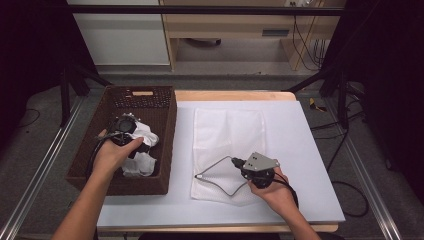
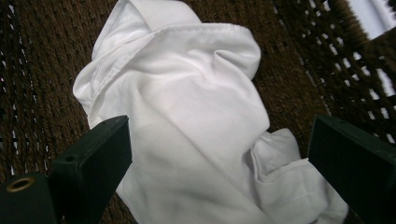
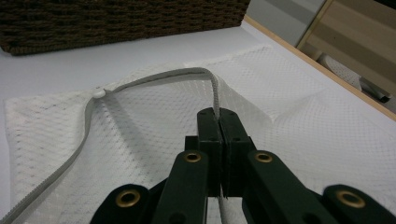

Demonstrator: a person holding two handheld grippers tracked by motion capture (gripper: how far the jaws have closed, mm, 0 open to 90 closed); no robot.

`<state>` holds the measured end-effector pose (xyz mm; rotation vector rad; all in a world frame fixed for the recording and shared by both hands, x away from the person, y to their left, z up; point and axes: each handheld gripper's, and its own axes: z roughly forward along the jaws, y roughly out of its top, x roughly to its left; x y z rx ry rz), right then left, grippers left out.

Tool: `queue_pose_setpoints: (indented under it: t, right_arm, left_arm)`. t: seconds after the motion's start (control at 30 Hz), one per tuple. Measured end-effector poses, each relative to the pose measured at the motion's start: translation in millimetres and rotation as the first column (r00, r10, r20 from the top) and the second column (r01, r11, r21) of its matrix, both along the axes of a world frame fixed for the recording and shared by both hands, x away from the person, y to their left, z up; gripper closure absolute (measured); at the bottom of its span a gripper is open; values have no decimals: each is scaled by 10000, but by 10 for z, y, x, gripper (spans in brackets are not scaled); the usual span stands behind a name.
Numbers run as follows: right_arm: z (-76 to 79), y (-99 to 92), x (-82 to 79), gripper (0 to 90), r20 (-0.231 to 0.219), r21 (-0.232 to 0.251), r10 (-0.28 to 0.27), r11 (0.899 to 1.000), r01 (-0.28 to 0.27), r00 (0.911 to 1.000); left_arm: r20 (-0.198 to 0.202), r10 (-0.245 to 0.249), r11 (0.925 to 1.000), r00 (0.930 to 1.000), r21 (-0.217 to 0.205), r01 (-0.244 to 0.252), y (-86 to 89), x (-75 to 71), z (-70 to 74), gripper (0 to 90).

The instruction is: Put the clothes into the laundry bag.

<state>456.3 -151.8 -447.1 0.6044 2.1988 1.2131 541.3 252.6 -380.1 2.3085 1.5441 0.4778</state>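
High view: left gripper (image 1: 125, 131) in the basket (image 1: 169, 145) over the white garment (image 1: 142, 161); left gripper view: jaws wide astride it, ready to pinch; right gripper view: right gripper (image 3: 218, 122) clamped on the mesh bag's (image 3: 289, 126) zipper edge (image 3: 154, 77) beside the basket, holding the mouth open.

Whites against dark brown weave
Your white cloth (image 2: 187, 121) lies in the brown woven basket (image 1: 167, 120); white mesh bag (image 3: 299, 112), grey zip (image 3: 140, 81), white desk (image 1: 310, 150)
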Motion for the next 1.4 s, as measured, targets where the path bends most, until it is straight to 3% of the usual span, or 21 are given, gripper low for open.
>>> queue_pose_setpoints:
  t: [0.3,0.47,0.8,0.97,1.4]
  right_arm:
    - [5,-10,10,894,-70,19,49,10000,-49,10000]
    - [0,-4,6,893,-137,-29,41,10000,-42,9999]
    - [10,-46,0,894,-113,92,63,9999,-62,9999]
    - [9,-50,4,894,-163,116,28,9999,-26,9999]
    - [6,-50,-1,895,-152,55,111,9999,-110,9998]
  left_arm:
    - [-313,432,9986,9986,327,-421,94,62,-208,63]
    - [-546,531,9986,9971,31,-530,129,97,-325,44]
    - [-525,790,9967,9955,-150,-799,215,148,-404,17]
    - [-970,877,9942,9914,-542,-932,264,171,-512,2]
    - [-1225,408,9985,9916,-299,-448,175,229,-542,4]
